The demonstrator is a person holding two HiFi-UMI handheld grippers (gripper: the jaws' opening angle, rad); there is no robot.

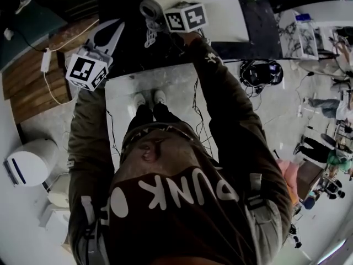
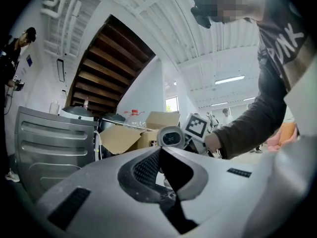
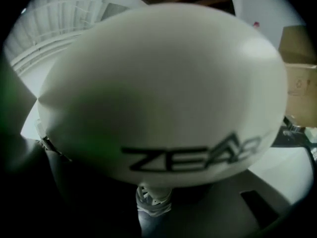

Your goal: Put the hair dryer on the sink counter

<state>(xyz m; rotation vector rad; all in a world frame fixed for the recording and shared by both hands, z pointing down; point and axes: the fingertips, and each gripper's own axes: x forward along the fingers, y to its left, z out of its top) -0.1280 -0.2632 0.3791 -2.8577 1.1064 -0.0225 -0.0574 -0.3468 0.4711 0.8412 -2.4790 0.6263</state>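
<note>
Found the hair dryer (image 1: 160, 1) pinched in the right tongs (image 1: 166, 15), up in the air in front of them and not yet on any surface. Saw in the right gripper view only its round white body with dark letters, so close that it covered nearly everything. Could not see which part the jaws pressed; probably the handle under the body.

Judged it to be a hard plastic shell: stiff, smooth and a little slippery. Judged it not heavy, but heavier at the head than at the handle, so likely to tip forward in a loose grip. Judged the handle, close under the head, as the best place to take hold. Thought laying it gently on its side safer than standing it up.

Noticed a white curled cord (image 1: 149, 36) hanging just below the right tongs, and thought that it could drag or catch on an edge. Saw the dark counter (image 1: 259, 35) under and beyond the right tongs, with a white basin (image 1: 226, 12) just to the right of them. Found the left tongs (image 2: 160, 151) well apart to the left, tips pressed together with nothing between, pointing toward the hair dryer.
</note>
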